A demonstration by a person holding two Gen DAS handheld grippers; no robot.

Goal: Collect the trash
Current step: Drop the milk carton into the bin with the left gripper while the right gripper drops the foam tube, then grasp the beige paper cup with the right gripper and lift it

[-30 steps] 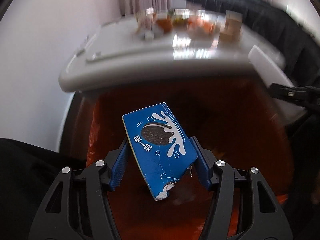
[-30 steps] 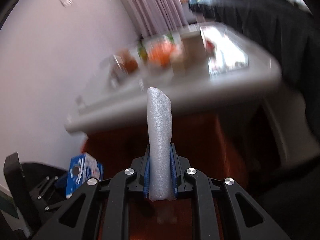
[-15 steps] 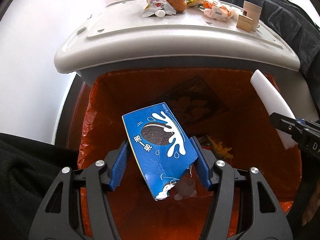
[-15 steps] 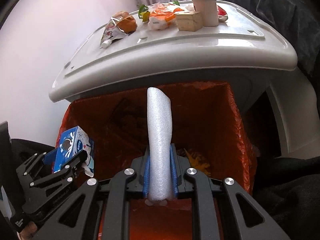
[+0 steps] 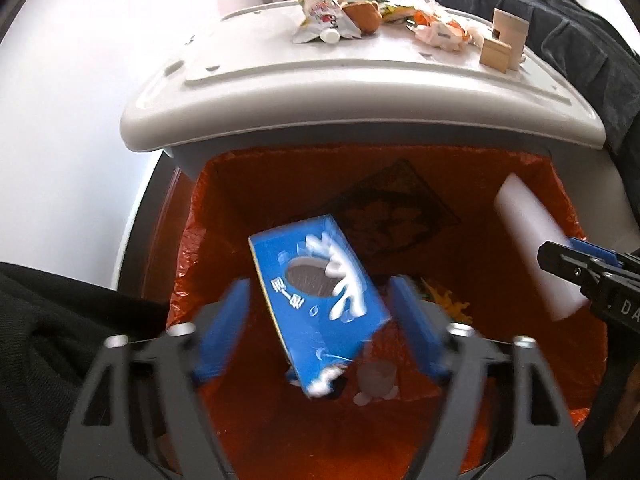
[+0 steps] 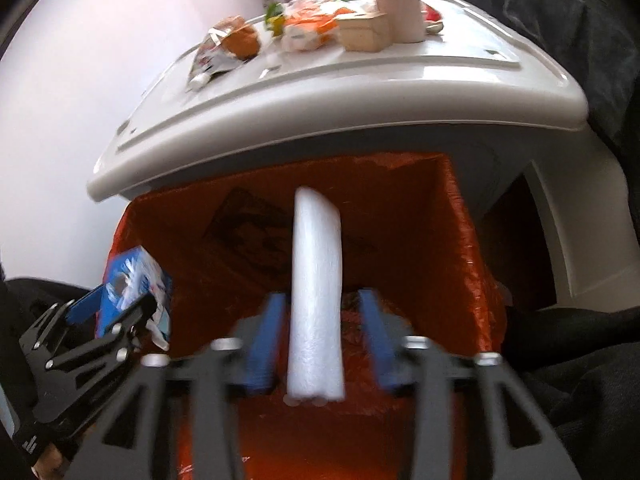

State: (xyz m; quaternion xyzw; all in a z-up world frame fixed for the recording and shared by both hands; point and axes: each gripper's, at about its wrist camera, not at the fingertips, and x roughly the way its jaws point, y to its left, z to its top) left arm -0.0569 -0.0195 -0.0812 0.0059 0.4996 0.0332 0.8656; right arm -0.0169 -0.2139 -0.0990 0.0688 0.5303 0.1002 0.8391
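Left gripper (image 5: pixel 320 312) over orange-lined bin (image 5: pixel 400 432), jaws opening and clear of blue carton (image 5: pixel 316 300) between them, right gripper (image 6: pixel 318 344) jaws opening too, white foam roll (image 6: pixel 316 296) loose between them above the bin, more trash (image 5: pixel 340 20) on white lid (image 5: pixel 360 92).

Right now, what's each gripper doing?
Left gripper: jaws opening, clear of the blue carton.
Right gripper: jaws opening, clear of the white foam roll.
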